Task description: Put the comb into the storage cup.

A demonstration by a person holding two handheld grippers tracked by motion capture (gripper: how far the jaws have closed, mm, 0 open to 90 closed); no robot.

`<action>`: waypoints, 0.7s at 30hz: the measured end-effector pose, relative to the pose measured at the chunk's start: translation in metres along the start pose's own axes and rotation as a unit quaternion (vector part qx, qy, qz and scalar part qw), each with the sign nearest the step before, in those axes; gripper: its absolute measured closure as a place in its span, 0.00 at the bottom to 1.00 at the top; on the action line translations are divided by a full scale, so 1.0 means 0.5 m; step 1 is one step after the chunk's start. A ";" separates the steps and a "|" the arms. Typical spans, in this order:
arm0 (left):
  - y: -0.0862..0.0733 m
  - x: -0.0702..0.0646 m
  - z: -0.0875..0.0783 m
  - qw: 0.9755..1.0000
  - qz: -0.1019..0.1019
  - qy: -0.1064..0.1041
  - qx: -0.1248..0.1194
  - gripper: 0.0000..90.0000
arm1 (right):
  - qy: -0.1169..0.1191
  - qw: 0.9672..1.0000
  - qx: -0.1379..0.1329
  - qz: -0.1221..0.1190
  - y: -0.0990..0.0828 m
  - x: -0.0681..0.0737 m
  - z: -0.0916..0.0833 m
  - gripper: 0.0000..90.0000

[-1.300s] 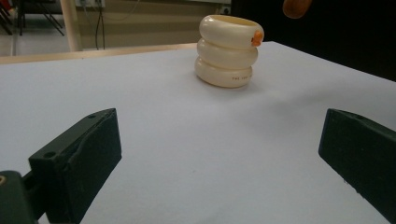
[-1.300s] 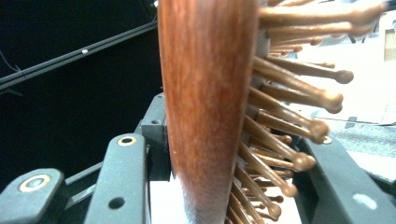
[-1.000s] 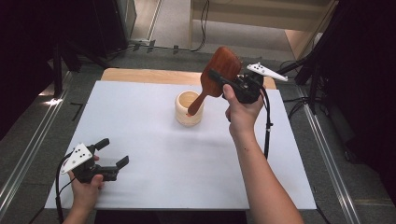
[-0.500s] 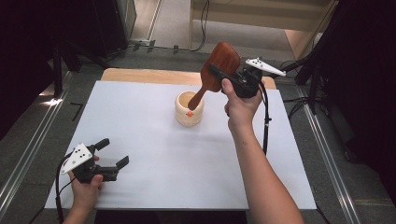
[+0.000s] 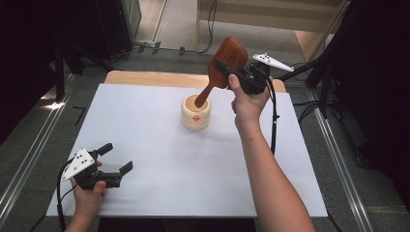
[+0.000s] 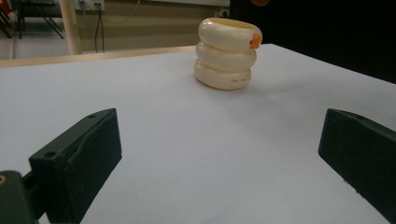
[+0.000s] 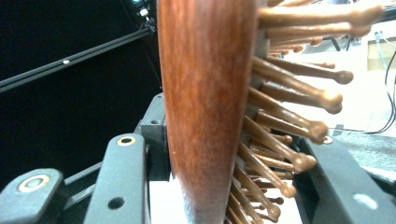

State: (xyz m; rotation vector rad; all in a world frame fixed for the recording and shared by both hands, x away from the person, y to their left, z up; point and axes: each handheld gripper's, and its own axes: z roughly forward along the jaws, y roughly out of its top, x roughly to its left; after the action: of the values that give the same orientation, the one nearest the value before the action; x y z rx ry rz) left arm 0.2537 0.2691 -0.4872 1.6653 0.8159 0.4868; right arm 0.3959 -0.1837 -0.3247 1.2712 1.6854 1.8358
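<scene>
Hairbrush (image 5: 226,64) handle tip (hidden) inside cream holder (image 5: 196,112)

The bench (image 5: 159,145) is a flat rectangular top covered by a plain white sheet, with a strip of bare light wood left showing along its far edge. Standing upright on the white surface, toward the far side and a little right of the middle, is a cream ribbed holder (image 5: 196,112) shaped like three stacked rings, open at the top and marked with a small orange patch on its upper ring. Near the bench's front left corner, well apart from the holder, a gripper (image 5: 116,171) held in a hand sits low over the sheet.
</scene>
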 end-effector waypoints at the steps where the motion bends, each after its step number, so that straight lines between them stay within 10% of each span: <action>1: 0.000 0.000 0.000 1.000 0.000 -0.001 0.000 0.00 | 0.000 1.000 -0.001 -0.002 0.001 -0.001 0.002 0.57; 21: 0.000 0.001 0.001 1.000 -0.002 -0.003 0.000 0.00 | -0.018 1.000 0.003 -0.004 0.005 -0.014 0.045 0.57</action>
State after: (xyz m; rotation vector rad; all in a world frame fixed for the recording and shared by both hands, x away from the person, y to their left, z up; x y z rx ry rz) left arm 0.2543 0.2695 -0.4875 1.6641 0.8142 0.4789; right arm 0.4180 -0.1755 -0.3274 1.2907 1.6752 1.7945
